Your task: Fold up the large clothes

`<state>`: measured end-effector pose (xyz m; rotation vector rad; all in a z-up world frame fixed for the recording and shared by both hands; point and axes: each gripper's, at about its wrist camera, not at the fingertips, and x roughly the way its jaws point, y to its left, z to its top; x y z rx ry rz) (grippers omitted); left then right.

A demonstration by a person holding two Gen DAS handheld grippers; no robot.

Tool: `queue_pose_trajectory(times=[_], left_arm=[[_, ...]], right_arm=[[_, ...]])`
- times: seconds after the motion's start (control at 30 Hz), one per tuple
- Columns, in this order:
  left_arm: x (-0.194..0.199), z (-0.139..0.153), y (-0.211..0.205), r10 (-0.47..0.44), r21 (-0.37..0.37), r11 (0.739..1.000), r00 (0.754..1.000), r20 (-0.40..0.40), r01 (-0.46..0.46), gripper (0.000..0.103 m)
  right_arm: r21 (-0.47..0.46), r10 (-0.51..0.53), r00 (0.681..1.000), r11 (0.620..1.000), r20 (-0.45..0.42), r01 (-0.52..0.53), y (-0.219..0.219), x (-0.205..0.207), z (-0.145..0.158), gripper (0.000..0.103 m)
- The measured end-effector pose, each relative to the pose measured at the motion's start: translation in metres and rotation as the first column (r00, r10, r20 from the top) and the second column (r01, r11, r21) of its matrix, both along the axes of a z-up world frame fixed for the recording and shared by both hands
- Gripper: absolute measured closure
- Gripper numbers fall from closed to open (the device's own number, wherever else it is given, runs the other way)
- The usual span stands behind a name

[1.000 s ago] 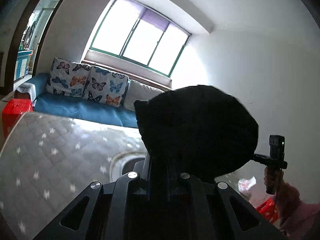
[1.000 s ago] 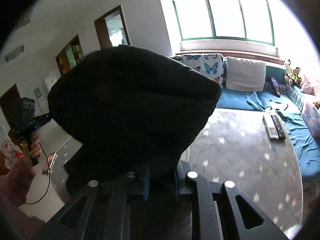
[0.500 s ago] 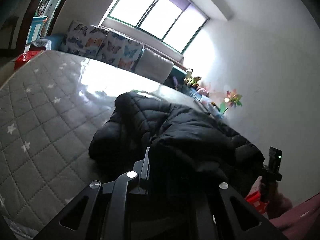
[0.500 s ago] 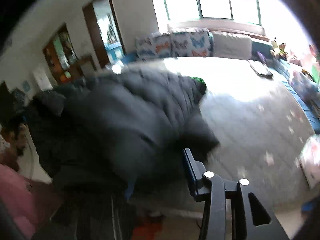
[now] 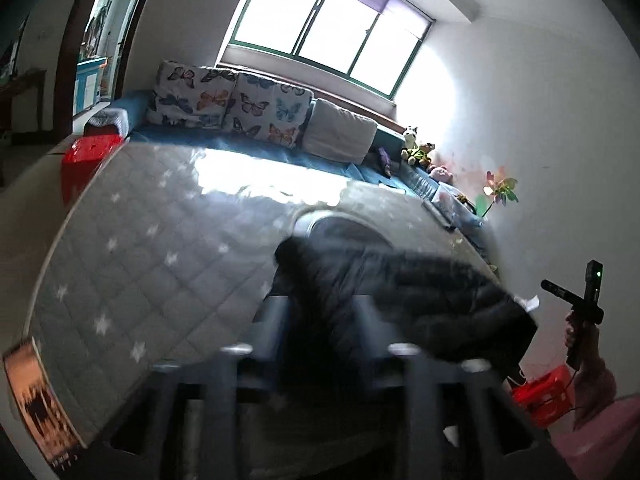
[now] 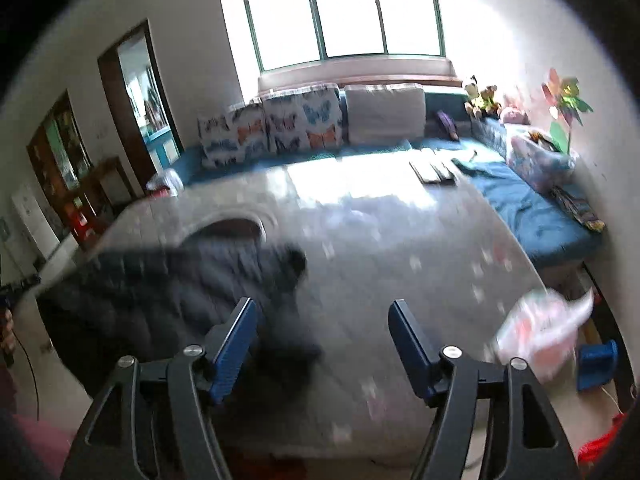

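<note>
Across the left wrist view, a red plastic stool (image 5: 86,156) stood at the far left beside the grey star-quilted mattress (image 5: 152,248); further right the black puffer jacket (image 5: 420,296) lay bunched on the mattress near its front edge, blurred; the left gripper (image 5: 320,344) had just been opening, its jaws standing part-way apart with jacket fabric between them, though the blur hid whether the pads pressed on it; at the far right a hand (image 5: 576,332) in a pink sleeve carried the other tool. On the right wrist view the jacket (image 6: 160,292) sprawled at the left; the right gripper (image 6: 324,344) had just been opening, its blue pads (image 6: 236,344) wide apart and holding nothing; a pink-and-white bag (image 6: 540,332) lay at the right.
</note>
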<state>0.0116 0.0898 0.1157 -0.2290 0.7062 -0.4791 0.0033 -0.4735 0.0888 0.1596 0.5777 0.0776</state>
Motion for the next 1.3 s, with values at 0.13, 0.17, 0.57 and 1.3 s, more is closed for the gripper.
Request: queue_pose_trajectory(times=[0.13,0.17,0.57,1.3], left_arm=[[0.035,0.037,-0.045,-0.075,-0.001,0.997,0.997,0.022,0.075,0.035],[0.044,0.040,-0.058,-0.096,-0.004,0.995,0.995,0.015,0.096,0.034],[0.146,-0.004,-0.197,-0.213,0.216,0.946,0.967,-0.140,0.240,0.035],[0.049,-0.134,-0.153,-0.225,0.224,0.946,0.972,-0.062,0.233,0.029]], right_arm=[[-0.007,0.063,0.998,0.998,0.012,-0.063,0.034,0.031,0.014,0.024],[-0.019,0.096,0.995,0.995,0.002,-0.096,0.047,0.039,0.015,0.024],[-0.157,0.253,0.947,0.946,-0.196,-0.285,0.153,0.117,-0.017,0.024],[-0.324,0.220,0.970,0.915,-0.102,-0.242,0.161,0.007,-0.102,0.016]])
